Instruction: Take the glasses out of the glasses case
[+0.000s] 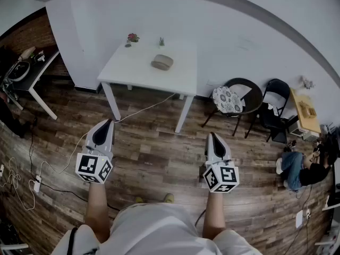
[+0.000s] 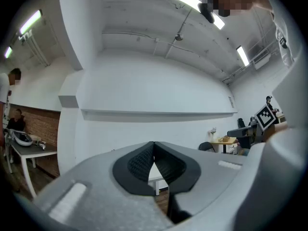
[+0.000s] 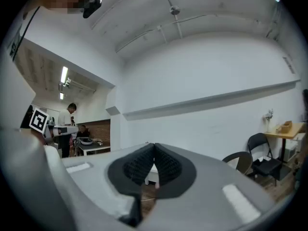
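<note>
Ahead of us, the glasses case (image 1: 162,62) lies on the white tabletop (image 1: 133,70), toward its far side and well apart from both grippers. Behind it, near the wall, stand a small plant with red flowers (image 1: 132,37) and a smaller green plant (image 1: 161,41). A pale cable (image 1: 143,110) drops from the near edge of the tabletop and trails over the wooden floor (image 1: 159,158) between us and the table, passing just beside the left gripper (image 1: 109,121). We hold that gripper about level over the floor, its jaws pressed together on nothing. The right gripper (image 1: 211,135) is level too, with its jaws also closed and empty. To the right of the table stand a round chair with a patterned cushion (image 1: 227,100) and a black folding chair (image 1: 275,108), then a small wooden side table (image 1: 305,110). A person (image 1: 300,169) sits on the floor at the far right. At the left a desk (image 1: 32,70) with gear on it stands against a brick wall (image 1: 21,33), and a power strip (image 1: 37,184) lies on the floor with loose cords. The wall behind the table is plain white.
</note>
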